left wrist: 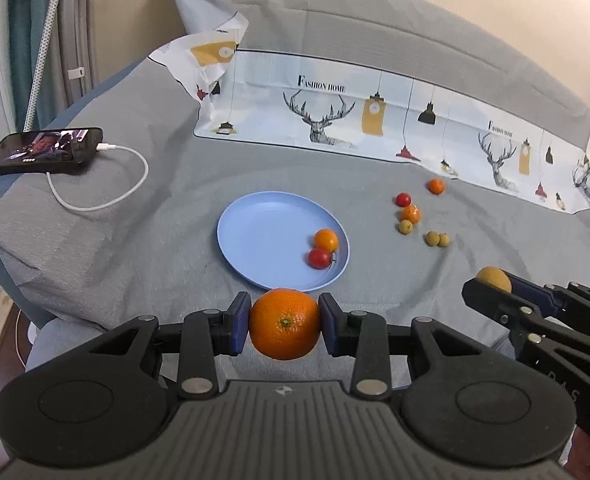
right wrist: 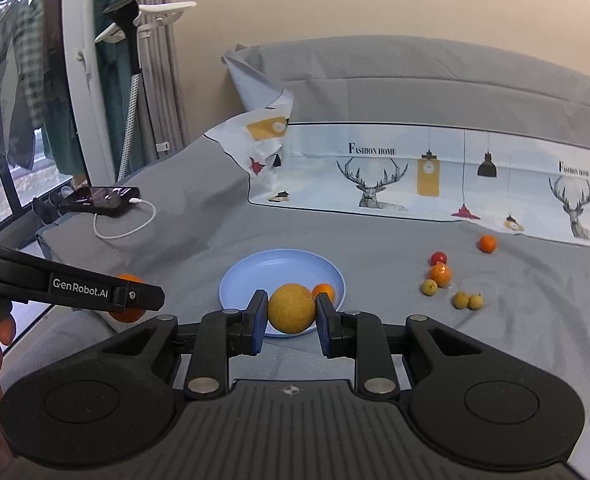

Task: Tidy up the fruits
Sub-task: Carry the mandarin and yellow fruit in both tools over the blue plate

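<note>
My left gripper is shut on a large orange, held above the bed just in front of the blue plate. The plate holds a small orange fruit and a red tomato. My right gripper is shut on a round yellow-brown fruit, in front of the plate. It shows in the left wrist view at the right. Loose on the grey bedcover lie small oranges, a red tomato and yellow-green fruits.
A phone with a white charging cable lies at the bed's left edge. A printed pillow lies across the back. A window and a lamp stand are to the left.
</note>
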A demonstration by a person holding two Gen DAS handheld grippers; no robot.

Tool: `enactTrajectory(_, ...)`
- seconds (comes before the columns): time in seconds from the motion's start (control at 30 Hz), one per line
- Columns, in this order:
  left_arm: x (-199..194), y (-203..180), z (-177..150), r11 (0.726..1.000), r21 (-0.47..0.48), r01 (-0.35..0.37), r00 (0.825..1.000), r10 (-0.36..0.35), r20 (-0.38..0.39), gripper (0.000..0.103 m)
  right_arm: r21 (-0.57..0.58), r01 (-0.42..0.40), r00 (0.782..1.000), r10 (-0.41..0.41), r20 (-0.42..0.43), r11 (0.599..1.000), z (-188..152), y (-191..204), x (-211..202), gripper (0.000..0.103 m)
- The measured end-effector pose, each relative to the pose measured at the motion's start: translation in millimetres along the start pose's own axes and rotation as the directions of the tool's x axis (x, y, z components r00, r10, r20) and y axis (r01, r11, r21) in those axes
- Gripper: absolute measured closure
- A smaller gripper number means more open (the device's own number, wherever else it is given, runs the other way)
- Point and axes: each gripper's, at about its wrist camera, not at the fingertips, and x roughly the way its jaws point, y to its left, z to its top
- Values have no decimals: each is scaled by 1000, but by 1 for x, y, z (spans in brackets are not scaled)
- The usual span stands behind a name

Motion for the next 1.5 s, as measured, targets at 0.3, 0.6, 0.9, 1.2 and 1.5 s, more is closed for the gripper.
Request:
enactTrajectory(0.3, 2, 11, 0, 1000, -29, 11, 1000, -11, 0, 63, -36, 3, 1000, -4, -10, 999, 1, 13, 4, 76)
enactTrajectory(0.6, 8, 11, 1, 1000, -27, 11, 1000, -11, -12, 63, -26, 7, 1000, -7, -21, 1000, 0, 11, 8, 76)
enactTrajectory(0.9, 17, 11, 1, 999, -34, 4, 1000, -5, -31, 63, -9, 9, 999, -10, -37, 1000, -1, 8, 14, 76)
enactTrajectory(1.2, 29, 16, 9, 999, -48, 3, 999, -4, -39, 63, -11, 12, 998, -13, -57, 1000, -3, 7, 26, 76)
enactTrajectory(1.5, 51, 23, 24, 998, -63, -11, 999, 8, -48, 63, -14, 23, 996, -24, -88, 1000, -5, 3, 44, 76)
